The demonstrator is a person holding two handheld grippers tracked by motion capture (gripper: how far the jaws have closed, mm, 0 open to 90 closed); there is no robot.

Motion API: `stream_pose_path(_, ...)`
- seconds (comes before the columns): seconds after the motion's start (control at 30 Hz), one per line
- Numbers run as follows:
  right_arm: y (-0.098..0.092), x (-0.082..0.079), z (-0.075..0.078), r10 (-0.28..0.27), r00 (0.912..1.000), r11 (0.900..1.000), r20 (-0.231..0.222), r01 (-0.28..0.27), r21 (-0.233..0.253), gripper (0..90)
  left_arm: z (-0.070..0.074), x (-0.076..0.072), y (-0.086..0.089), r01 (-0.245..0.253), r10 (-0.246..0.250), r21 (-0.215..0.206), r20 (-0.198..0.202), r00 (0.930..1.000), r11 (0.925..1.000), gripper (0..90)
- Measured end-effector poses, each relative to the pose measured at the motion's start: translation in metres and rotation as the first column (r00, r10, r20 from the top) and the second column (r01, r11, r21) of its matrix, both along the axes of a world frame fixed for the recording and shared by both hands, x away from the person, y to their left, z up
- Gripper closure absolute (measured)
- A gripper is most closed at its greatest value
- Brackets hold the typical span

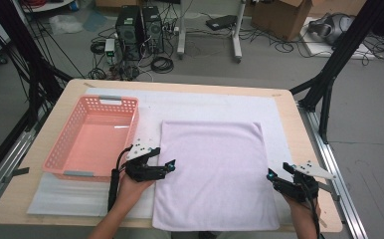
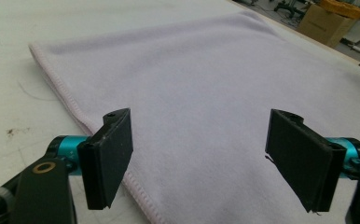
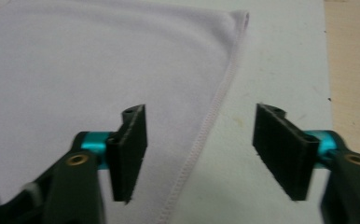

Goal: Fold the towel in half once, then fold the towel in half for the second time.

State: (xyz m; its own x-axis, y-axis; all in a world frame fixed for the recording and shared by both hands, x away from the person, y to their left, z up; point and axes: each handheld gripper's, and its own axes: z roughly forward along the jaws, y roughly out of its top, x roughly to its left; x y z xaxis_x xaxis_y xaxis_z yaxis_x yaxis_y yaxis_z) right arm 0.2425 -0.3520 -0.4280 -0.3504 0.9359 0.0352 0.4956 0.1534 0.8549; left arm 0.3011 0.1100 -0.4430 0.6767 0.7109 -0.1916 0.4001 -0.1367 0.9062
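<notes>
Lilac towel (image 1: 215,174) lies flat on the white mat (image 1: 190,99) in the middle of the table (image 1: 299,124), long axis running away from the person, near edge at the table's front. Left gripper (image 1: 166,160) sits at the towel's left hem, right gripper (image 1: 278,172) at the right hem, both toward the near end and about level w/ each other, so neither hand is clearly nearer.

Left gripper view: jaws wide apart, nothing held, hem passing under the left jaw and cloth (image 2: 206,93) spreading ahead betw. the two. Right gripper view: jaws also wide, empty, stitched hem (image 3: 206,126) running betw. them, left jaw over cloth, right jaw over bare mat. So each side edge lies straight ahead of its own jaws; I'd judge a straight drop and pinch would catch it.

Pink basket (image 1: 65,144) stands empty left of the towel, apart from it.

Hard to tell: whether jaw tips touch the cloth or hover; near corners of the towel are cut off in both gripper views
</notes>
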Motion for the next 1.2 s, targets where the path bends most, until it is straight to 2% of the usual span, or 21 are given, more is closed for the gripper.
stream_pose_path(0.07,0.002,0.000,-0.003,0.024,0.9997,1.000,0.000,-0.024,-0.001,25.2,-0.003,-0.003,-0.001,-0.007,0.007,0.023,0.008,0.9999,0.9997,17.7)
stream_pose_path(0.13,0.003,0.001,-0.006,0.052,0.9987,0.999,0.000,-0.052,-0.005,22.7,-0.005,-0.007,0.000,-0.001,0.001,0.025,0.010,0.9999,0.9997,17.7)
stream_pose_path(0.27,0.004,0.004,-0.008,0.083,0.9965,0.996,0.006,-0.083,-0.014,20.1,-0.002,-0.011,0.002,0.008,-0.007,-0.009,0.037,0.9993,0.9999,18.1)
stream_pose_path(0.4,0.003,0.002,-0.007,0.118,0.9918,0.993,0.049,-0.118,0.007,18.7,-0.001,-0.013,0.004,0.012,-0.011,-0.024,0.033,0.9994,0.9996,19.3)
stream_pose_path(0.47,0.002,0.002,-0.006,0.126,0.9905,0.992,0.055,-0.126,0.011,18.5,-0.001,-0.013,0.005,0.007,-0.006,-0.030,0.031,0.9995,0.9995,19.5)
stream_pose_path(0.83,-0.003,0.000,-0.002,0.122,0.9900,0.991,0.072,-0.125,0.041,18.5,-0.001,-0.012,0.009,-0.003,0.003,-0.025,0.014,0.9999,0.9997,21.2)
stream_pose_path(1.03,-0.003,0.002,-0.004,0.118,0.9914,0.992,0.056,-0.121,0.047,18.5,-0.001,-0.011,0.010,-0.005,0.005,-0.023,0.002,1.0000,0.9997,21.3)
stream_pose_path(1.13,-0.003,0.004,-0.006,0.121,0.9918,0.993,0.041,-0.121,0.012,18.5,-0.004,-0.009,0.009,-0.007,0.007,-0.018,-0.014,0.9999,0.9998,21.5)
stream_pose_path(1.2,-0.005,0.006,-0.008,0.115,0.9930,0.993,0.027,-0.116,0.015,18.5,-0.004,-0.008,0.008,-0.006,0.006,-0.016,-0.018,0.9998,0.9999,21.5)
